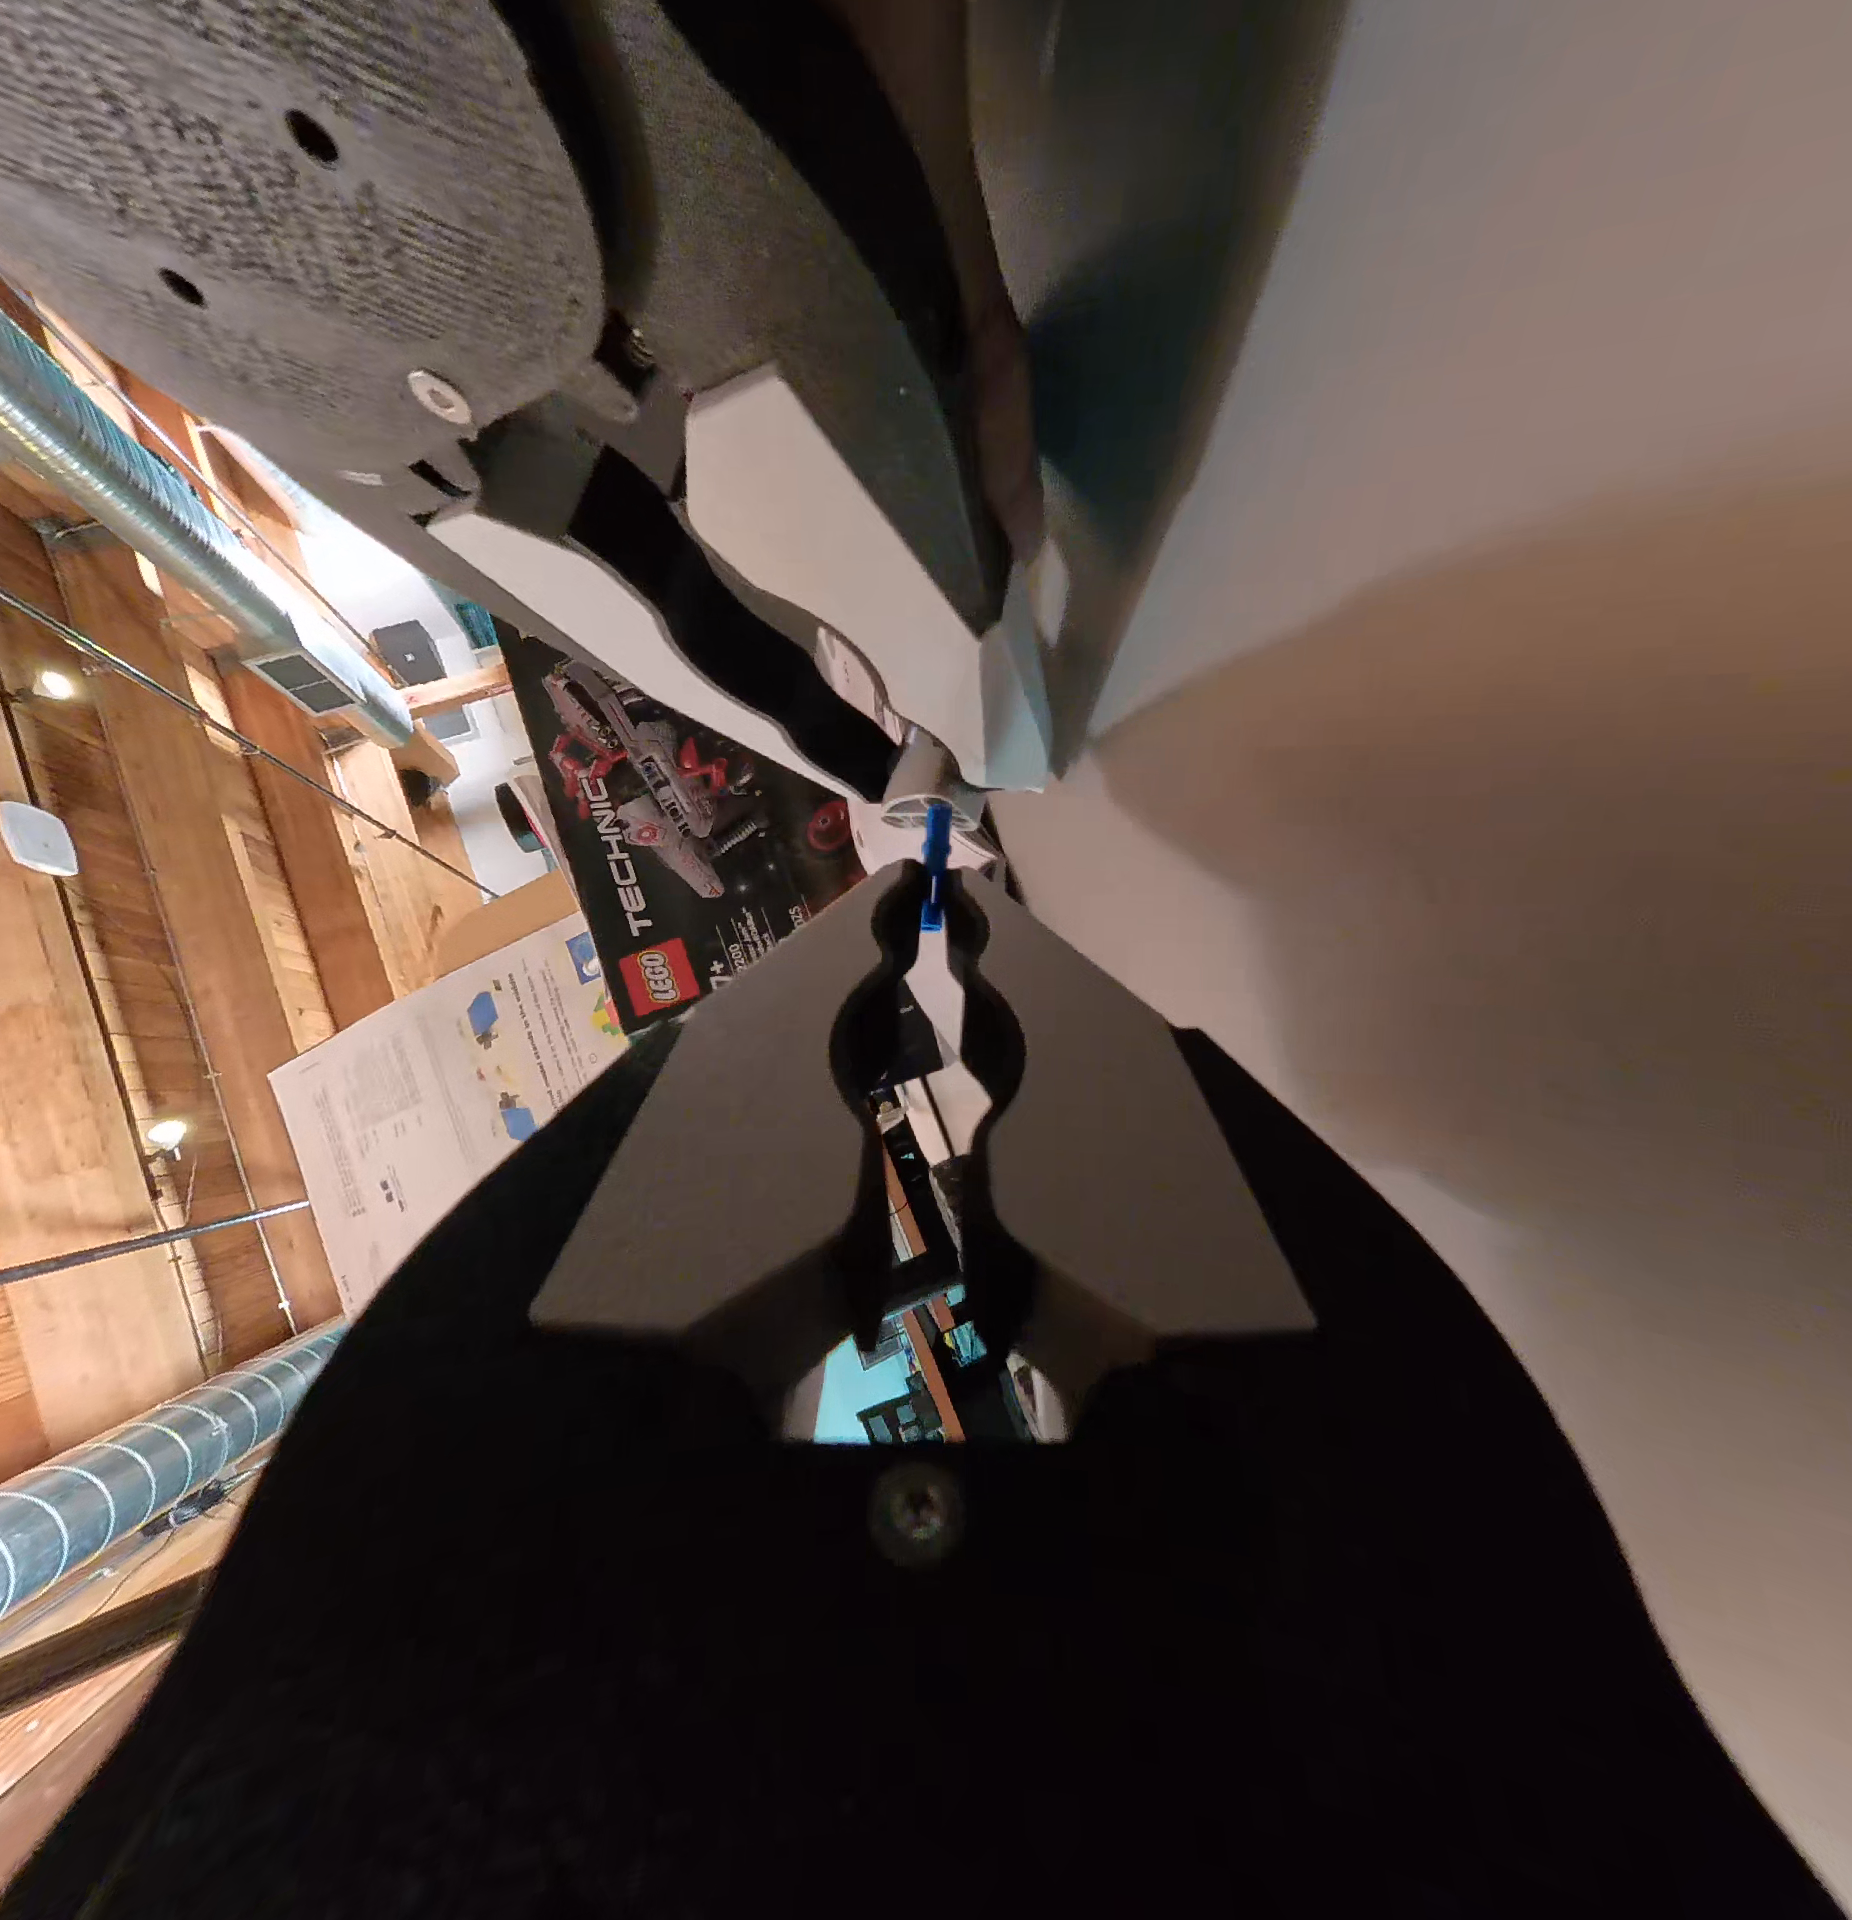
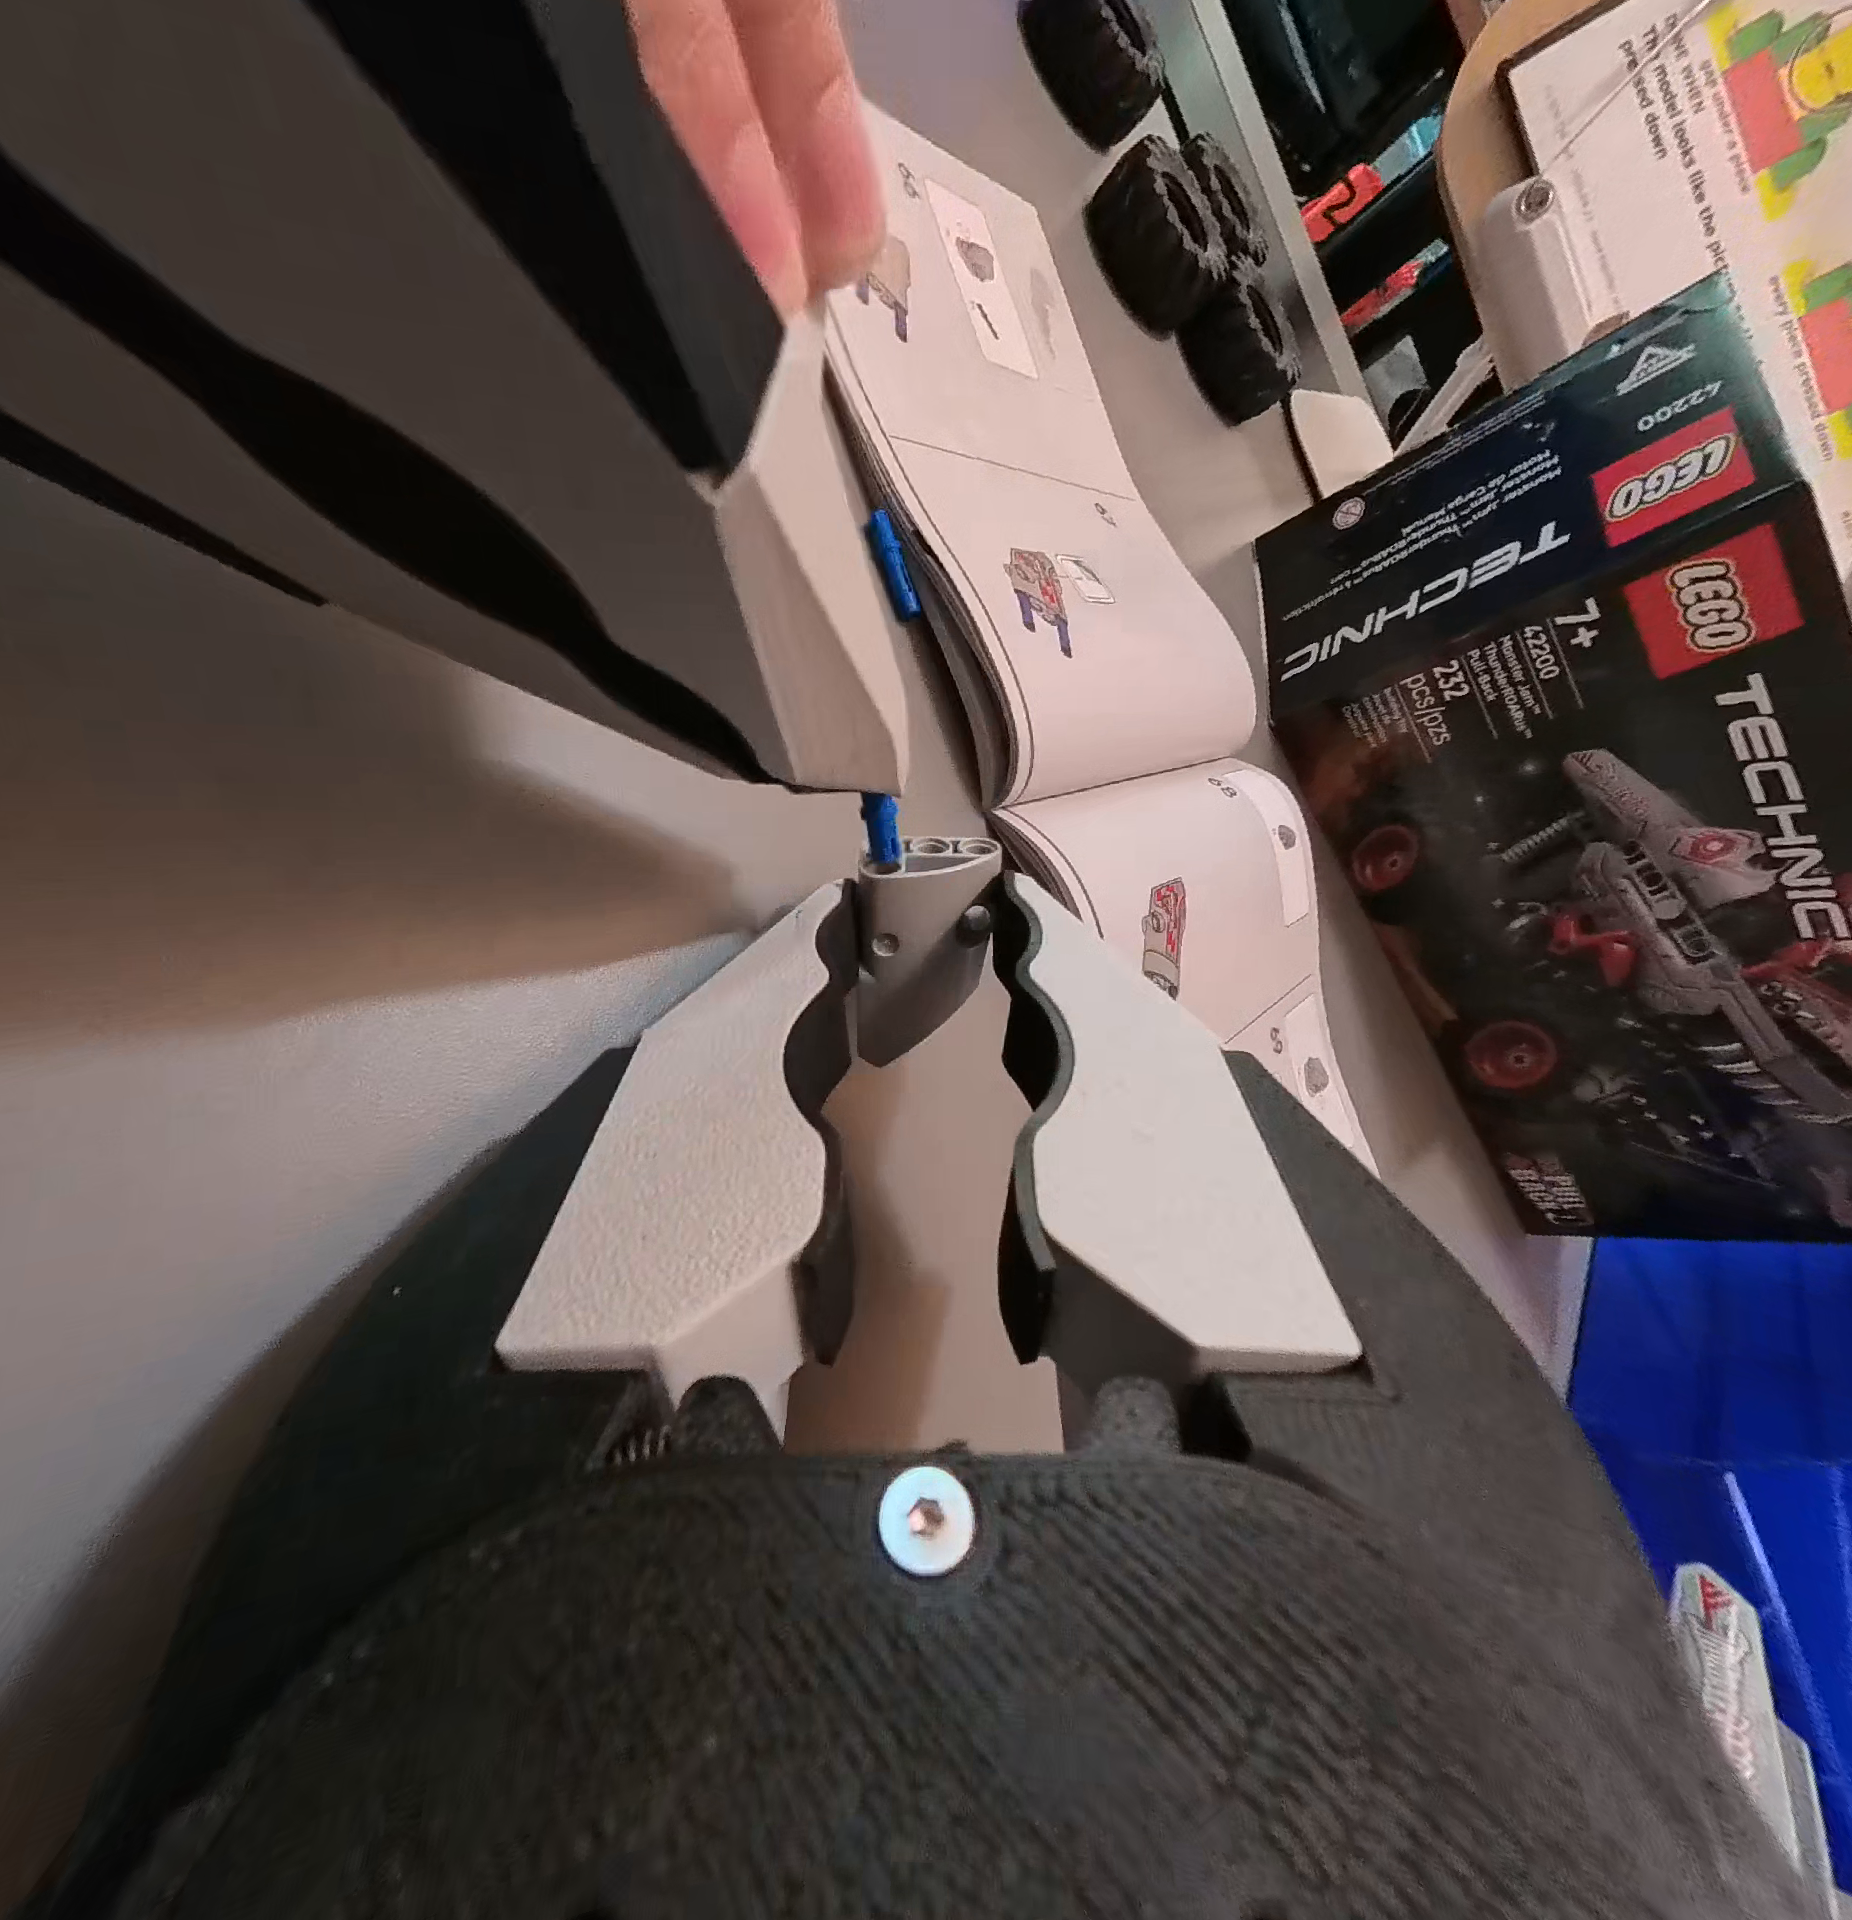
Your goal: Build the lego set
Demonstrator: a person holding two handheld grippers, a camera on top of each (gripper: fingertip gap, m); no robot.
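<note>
Between booklet pages: left gripper [image 1: 932, 883] pinches blue pin [image 1: 934, 864], right gripper [image 2: 927, 914] clamps grey beam [image 2: 917, 935].

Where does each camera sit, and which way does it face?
Left wrist view: on the left hand-held gripper, facing along its fingers to the small blue plastic pin it pinches.
Right wrist view: on the right hand-held gripper, facing the grey plastic beam it clamps; a person's fingers show.
Shared: pin, beam, opposite gripper.

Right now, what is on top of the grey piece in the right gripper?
A blue pin stands at one end hole of the grey piece, pinched by the left gripper. How deep it sits is hidden. The other holes look empty.
</note>
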